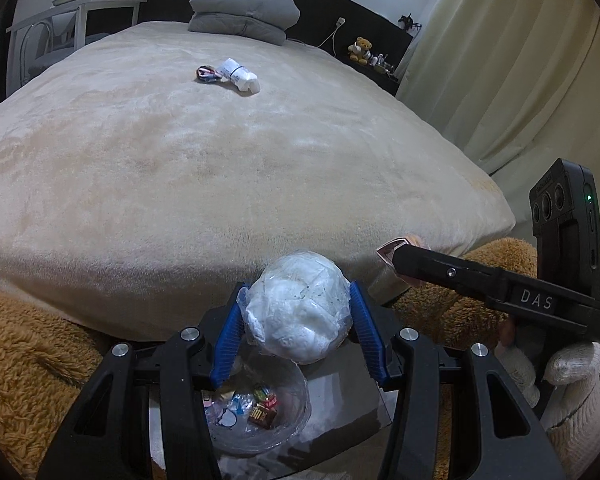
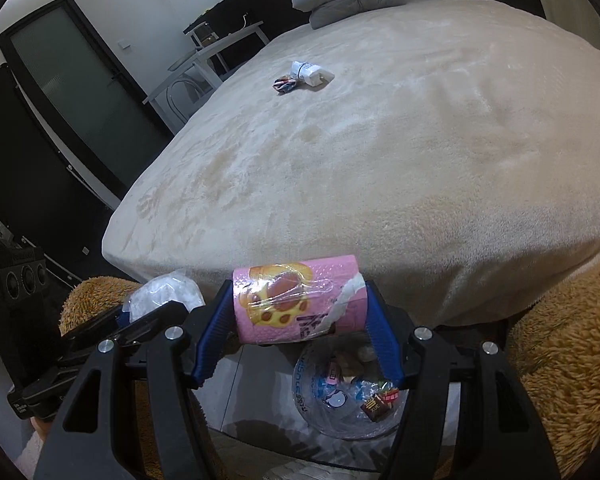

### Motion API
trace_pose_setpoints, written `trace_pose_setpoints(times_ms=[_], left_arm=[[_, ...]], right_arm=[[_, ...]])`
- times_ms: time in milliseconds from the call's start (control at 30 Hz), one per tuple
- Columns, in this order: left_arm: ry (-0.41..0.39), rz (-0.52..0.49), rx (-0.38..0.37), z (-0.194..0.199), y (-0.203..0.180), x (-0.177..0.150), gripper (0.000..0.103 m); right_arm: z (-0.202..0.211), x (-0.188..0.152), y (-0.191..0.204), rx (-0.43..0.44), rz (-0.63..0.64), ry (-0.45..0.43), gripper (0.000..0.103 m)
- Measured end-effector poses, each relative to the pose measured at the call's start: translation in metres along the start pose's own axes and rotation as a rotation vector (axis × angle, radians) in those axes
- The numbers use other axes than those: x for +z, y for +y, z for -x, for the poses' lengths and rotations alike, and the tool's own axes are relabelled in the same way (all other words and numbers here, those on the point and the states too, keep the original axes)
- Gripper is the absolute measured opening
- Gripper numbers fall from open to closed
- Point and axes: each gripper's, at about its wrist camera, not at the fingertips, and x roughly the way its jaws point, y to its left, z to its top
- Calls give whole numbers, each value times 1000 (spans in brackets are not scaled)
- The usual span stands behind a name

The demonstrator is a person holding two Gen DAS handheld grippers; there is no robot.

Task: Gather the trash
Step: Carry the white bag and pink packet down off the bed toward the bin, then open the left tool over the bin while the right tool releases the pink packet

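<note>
Blue-padded and black-framed, the left hand-held gripper is clenched on a crumpled ball of white paper wrapped in clear plastic, while the right hand-held gripper grasps a pink cylindrical snack wrapper printed with paw-shaped biscuits. Both loads hang over a clear plastic bag of wrappers lying open on the dark glossy floor just below, at the foot of the beige plush bed. The step in hand seems to be the drop-off; next, each load needs centring over the bag's mouth before release. A white crumpled packet and a small dark wrapper remain far up the bed.
</note>
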Motion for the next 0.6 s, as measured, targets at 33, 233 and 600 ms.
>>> trace_pose_setpoints(times_ms=[33,233,600], left_arm=[[10,3,6,-2,1,-1,50],[84,30,21,-17,7,-7,50],[260,27,41,-49,13,-21,50]], right_arm=[[-2,0,-1,1,-7,10,63],[-19,-4,-10,-13,-60,98,63],[-51,-13,-27,-23,-161,245,63]])
